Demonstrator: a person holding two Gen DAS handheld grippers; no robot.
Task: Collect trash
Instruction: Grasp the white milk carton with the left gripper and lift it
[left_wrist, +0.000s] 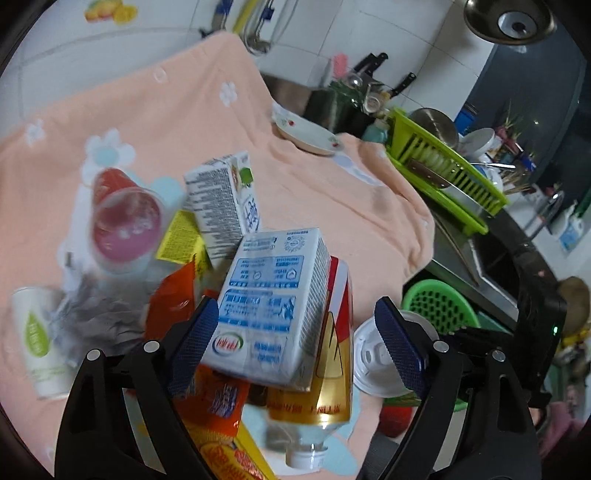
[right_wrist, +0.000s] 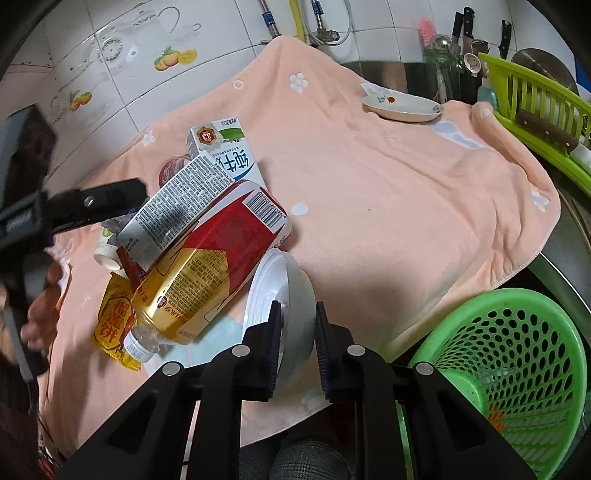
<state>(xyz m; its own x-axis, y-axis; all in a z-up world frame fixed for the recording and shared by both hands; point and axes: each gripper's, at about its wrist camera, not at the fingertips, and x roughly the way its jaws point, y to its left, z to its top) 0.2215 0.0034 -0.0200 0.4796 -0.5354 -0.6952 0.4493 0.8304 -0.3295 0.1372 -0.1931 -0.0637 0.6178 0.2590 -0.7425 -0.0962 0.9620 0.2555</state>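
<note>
Left gripper (left_wrist: 295, 343): jaws spread wide, milk carton (left_wrist: 271, 306) between them. Left pad touches or nearly touches the carton's left face; right pad is well clear of it. Not pinching.

Right gripper (right_wrist: 298, 347): jaws set narrowly around the white plastic lid (right_wrist: 284, 295), which stands on edge between the pads. Actual contact can't be confirmed from the right wrist view; looks like a light pinch on the rim.

Trash pile, left wrist view, near to far:
- 6 o'clock: clear bottle (left_wrist: 306, 443) with white cap, lying under the red-and-gold can (left_wrist: 332, 369).
- 7 o'clock: orange-yellow snack wrapper (left_wrist: 221, 424).
- Centre: milk carton on top of the can.
- 3 o'clock of the carton: white plastic lid just beside the right pad.
- 9 o'clock: crumpled foil (left_wrist: 99, 314), white paper cup (left_wrist: 37, 339) lying on its side.
- 11 o'clock: clear cup with pink inside (left_wrist: 125, 225), yellow wrapper (left_wrist: 181, 236), second carton (left_wrist: 221, 203) leaning upright.

All of it sits on a peach towel (right_wrist: 388, 192) with flower prints.

Green basket (right_wrist: 498, 362) at 4 o'clock in the right wrist view, off the towel's edge, near the right gripper.

Far side: small dish (right_wrist: 402, 105) at the towel's 1 o'clock edge; green dish rack (right_wrist: 535, 99) beyond it; tiled wall (right_wrist: 221, 37) with pipes at 12.
</note>
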